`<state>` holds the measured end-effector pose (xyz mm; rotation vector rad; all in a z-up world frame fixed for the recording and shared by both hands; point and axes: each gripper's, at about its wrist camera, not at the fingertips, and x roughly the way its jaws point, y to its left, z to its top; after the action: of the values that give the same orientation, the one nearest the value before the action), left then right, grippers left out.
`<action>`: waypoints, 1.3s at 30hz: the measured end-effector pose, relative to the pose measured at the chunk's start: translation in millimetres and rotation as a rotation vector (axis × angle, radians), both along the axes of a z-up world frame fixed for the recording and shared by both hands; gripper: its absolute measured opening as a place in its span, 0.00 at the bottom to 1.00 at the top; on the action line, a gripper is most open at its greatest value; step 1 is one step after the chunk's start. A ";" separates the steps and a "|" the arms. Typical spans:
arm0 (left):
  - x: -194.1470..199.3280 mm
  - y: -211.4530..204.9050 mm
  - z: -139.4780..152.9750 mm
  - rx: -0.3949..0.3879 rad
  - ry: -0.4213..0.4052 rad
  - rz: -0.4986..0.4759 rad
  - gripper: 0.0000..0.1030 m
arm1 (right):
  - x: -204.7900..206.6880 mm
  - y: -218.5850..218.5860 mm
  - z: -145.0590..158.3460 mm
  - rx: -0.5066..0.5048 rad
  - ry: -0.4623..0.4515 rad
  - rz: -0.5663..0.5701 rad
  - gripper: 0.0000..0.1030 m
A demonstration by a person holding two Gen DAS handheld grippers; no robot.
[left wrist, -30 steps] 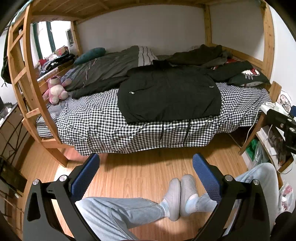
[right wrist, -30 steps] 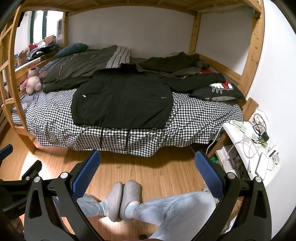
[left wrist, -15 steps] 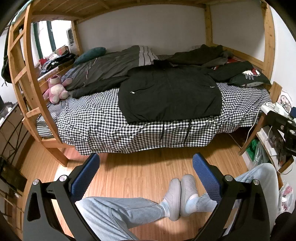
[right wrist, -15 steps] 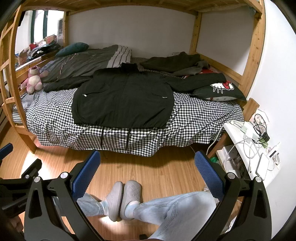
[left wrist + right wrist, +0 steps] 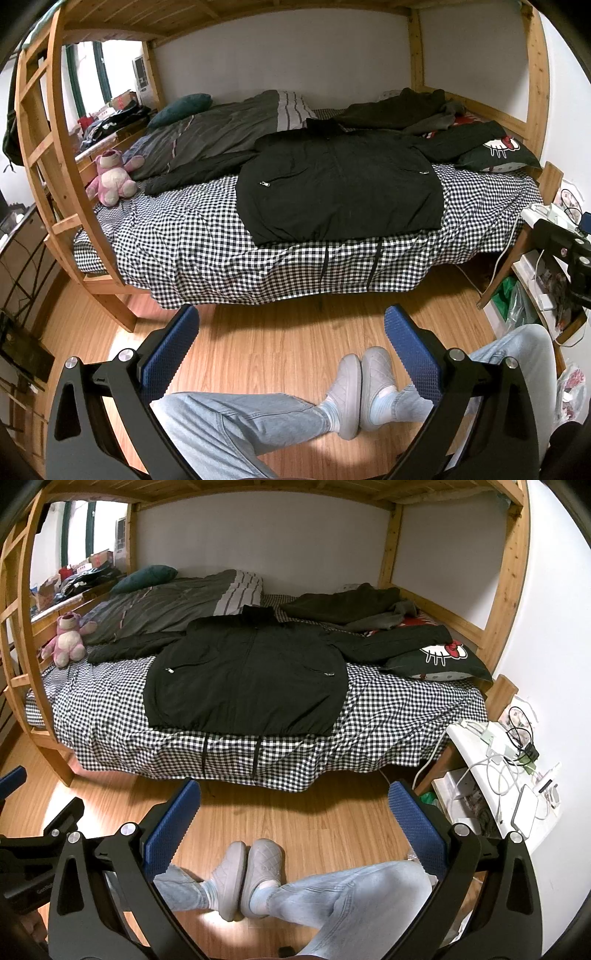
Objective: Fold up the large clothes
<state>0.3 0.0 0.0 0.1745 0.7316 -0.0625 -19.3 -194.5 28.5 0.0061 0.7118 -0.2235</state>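
A large black zip jacket (image 5: pixel 340 188) lies spread flat, front up, on the checkered bed (image 5: pixel 192 243), sleeves stretched out to both sides, hem at the near edge. It also shows in the right wrist view (image 5: pixel 243 675). My left gripper (image 5: pixel 291 328) is open and empty, held well back from the bed above the wooden floor. My right gripper (image 5: pixel 293 801) is also open and empty, equally far from the bed. The person's crossed legs and grey slippers (image 5: pixel 362 387) lie below both grippers.
A grey duvet (image 5: pixel 221 129), dark clothes (image 5: pixel 399 110), a Hello Kitty pillow (image 5: pixel 498 151) and a pink plush toy (image 5: pixel 110 177) lie on the bed. Wooden bunk posts (image 5: pixel 66 155) and a ladder stand left. A white side table (image 5: pixel 509 771) with cables stands right.
Nothing has visibly moved apart from a very slight drift of both views; the jacket lies as before and both grippers stay open.
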 end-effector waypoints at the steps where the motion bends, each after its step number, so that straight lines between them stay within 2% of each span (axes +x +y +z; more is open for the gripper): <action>1: 0.0 0.1 0.0 0.000 0.000 0.000 0.96 | 0.2 -0.3 0.4 0.000 0.001 -0.001 0.98; 22: 6.6 10.7 -7.7 -0.011 0.012 0.005 0.96 | 2.7 3.4 -4.6 0.005 0.015 0.015 0.98; 29: 41.4 29.5 -7.2 -0.008 0.034 0.063 0.96 | 23.0 -17.2 -14.5 0.051 0.043 0.024 0.98; 33: 70.5 36.3 -10.9 0.017 0.039 0.094 0.96 | 50.5 -11.0 -18.3 0.037 0.050 0.066 0.98; 39: 137.2 43.1 -22.4 0.036 0.061 0.113 0.96 | 115.2 3.5 -26.6 0.010 0.032 0.143 0.98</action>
<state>137.5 43.2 -22.4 0.1663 0.8026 0.0530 95.9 -191.0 1.9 -0.0387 0.7420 -0.0827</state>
